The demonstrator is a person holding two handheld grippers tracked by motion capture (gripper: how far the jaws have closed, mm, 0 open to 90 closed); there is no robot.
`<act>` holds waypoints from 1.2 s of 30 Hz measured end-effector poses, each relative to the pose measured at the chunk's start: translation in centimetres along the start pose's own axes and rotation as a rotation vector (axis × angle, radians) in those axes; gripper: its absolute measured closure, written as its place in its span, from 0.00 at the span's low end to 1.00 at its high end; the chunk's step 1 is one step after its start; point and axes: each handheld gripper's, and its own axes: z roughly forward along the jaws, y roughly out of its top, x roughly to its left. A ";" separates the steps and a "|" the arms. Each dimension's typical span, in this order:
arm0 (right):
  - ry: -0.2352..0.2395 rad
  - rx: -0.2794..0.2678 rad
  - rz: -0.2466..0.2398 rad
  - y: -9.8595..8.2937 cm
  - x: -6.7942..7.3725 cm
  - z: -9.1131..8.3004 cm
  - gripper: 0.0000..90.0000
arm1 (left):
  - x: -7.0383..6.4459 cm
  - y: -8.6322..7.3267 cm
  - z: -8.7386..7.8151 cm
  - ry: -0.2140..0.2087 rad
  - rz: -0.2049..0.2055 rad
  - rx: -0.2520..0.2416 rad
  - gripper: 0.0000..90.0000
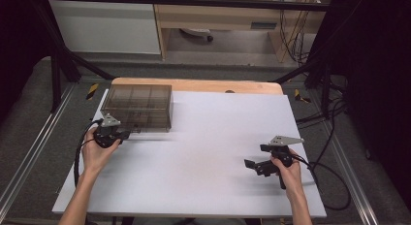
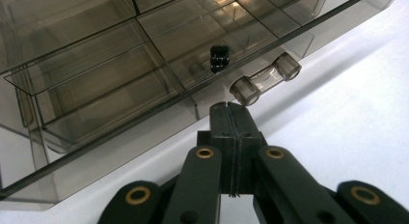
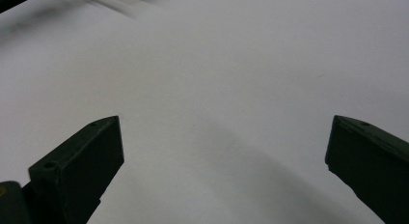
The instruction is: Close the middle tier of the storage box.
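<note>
High view, item one: a smoky translucent plastic organiser box (image 1: 139, 107) with divided compartments, standing at the far left of the white table top (image 1: 213, 152), its far edge close to the table's bare wooden strip (image 1: 194, 85). I log my left claw (image 1: 122, 135) just at the box's near face, by its left corner; the hand (image 1: 99, 154) sits behind it toward the near table edge.

Left gripper view, item two: the left claw (image 2: 230, 119) has its jaws pressed flat together, nothing between them. Directly ahead of the tips and just beyond them lies the clear cylindrical drawer handle (image 2: 265, 78) on the box's lower front edge; I see a narrow gap, no contact. Above and beyond the handle, inside a compartment, sits a small black ribbed part (image 2: 219, 58). To the right of the tips the white surface runs open; to the left the box wall crowds close.

Item three: my right claw (image 1: 253, 166), well apart from the box, near the right table edge. In the right gripper view its jaws (image 3: 224, 166) are spread wide over bare white surface, holding nothing, with open room ahead and to both sides; a blurred dark edge crosses the top left corner, which I cannot identify.
</note>
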 end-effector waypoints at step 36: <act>-0.001 -0.001 0.000 0.0 0.0 0.0 0.01 | 0.5 0.7 1.1 0.014 -0.007 -0.001 0.99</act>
